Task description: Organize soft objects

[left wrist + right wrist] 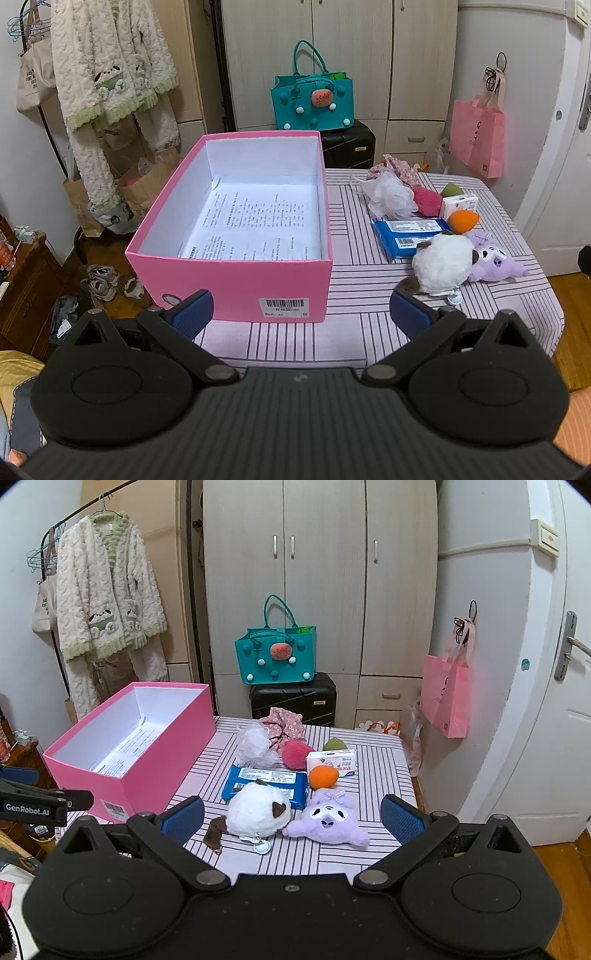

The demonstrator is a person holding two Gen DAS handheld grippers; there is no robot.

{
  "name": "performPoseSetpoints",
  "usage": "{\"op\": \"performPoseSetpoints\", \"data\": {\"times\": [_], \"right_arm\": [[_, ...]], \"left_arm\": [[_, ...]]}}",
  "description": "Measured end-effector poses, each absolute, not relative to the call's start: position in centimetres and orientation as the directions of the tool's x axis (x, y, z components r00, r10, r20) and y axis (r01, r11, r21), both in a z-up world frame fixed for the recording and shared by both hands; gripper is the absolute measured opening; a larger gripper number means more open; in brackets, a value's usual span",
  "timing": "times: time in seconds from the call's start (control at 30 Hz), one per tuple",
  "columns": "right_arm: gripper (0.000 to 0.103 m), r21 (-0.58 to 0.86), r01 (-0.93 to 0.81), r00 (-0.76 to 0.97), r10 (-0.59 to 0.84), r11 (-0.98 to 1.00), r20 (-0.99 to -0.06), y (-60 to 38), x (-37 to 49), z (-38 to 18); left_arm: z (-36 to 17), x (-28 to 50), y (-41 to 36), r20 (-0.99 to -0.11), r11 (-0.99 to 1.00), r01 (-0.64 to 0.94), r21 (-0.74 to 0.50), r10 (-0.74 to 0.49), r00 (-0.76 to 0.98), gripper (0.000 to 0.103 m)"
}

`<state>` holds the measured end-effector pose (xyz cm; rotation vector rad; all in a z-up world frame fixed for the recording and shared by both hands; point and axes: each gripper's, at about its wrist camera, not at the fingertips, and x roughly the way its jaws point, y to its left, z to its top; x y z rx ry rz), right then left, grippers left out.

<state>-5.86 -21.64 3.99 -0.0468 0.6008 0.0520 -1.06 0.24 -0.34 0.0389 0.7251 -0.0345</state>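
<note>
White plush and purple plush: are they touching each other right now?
Touching. In the right wrist view, the purple plush has its snout pressed against the lower side of the white plush, with no striped tablecloth showing between them.

Both grippers share one build. The left gripper (301, 314) and right gripper (291, 818) each have a ribbed matte black body, two round black discs, angular black linkage arms with silver pivot screws, and blue textured finger pads (183, 819). White "GenRobot.AI" lettering (26, 808) marks the left one's side.

Teal felt handbag (277, 657) atop black hard-shell suitcase (293, 699); pale wooden wardrobe (321, 572) behind; pink tote bag (445, 698) hanging right.
</note>
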Motion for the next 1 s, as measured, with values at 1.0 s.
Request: {"op": "performPoseSetpoints", "data": {"times": [1.0], "right_arm": [[0.103,-0.026,-0.073,0.812,0.045,0.997,-0.582,-22.10,-5.55,3.67]], "left_arm": [[-1.10,-1.17,0.14,-0.665,0.998,0.053,0.030,-0.019,0.746,0.103]]}}
